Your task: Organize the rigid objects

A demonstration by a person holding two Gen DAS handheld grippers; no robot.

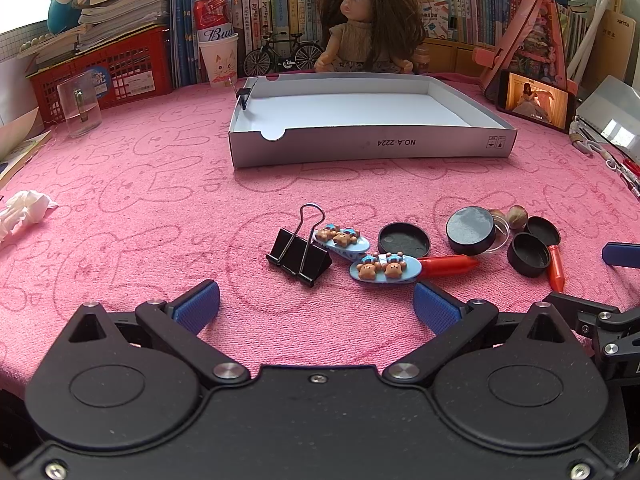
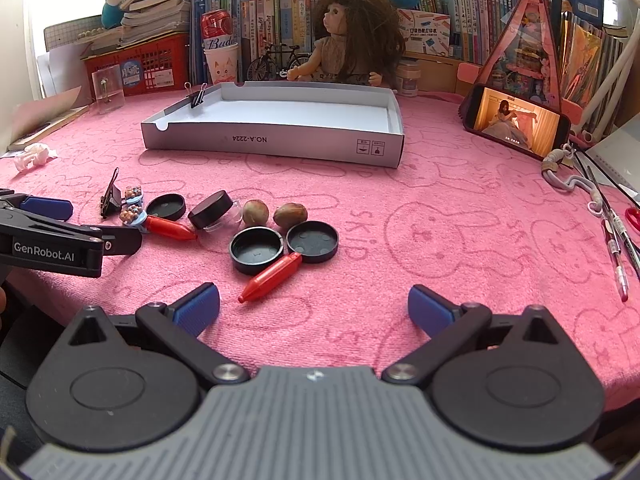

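Note:
A white cardboard box lid (image 1: 372,144) (image 2: 280,142) lies open at the back of the pink towel, with a small binder clip (image 1: 243,96) (image 2: 196,98) on its left wall. In front lie a large black binder clip (image 1: 298,254) (image 2: 110,196), two blue bear hair clips (image 1: 342,240) (image 1: 384,269), black round lids (image 1: 403,238) (image 2: 256,249) (image 2: 313,241), a small black-capped jar (image 1: 472,230) (image 2: 212,210), two red crayons (image 1: 448,265) (image 2: 272,277) and two nuts (image 2: 254,213) (image 2: 290,215). My left gripper (image 1: 316,306) is open just short of the big clip. My right gripper (image 2: 314,308) is open near a crayon.
A doll (image 1: 370,20), a model bicycle (image 1: 282,56), a paper cup with a can (image 1: 218,60), a red basket (image 1: 108,68) and books line the back. A phone (image 2: 516,122) stands at the right with pens (image 2: 616,248) near it. A clear cup (image 1: 79,104) and crumpled tissue (image 1: 24,210) sit left.

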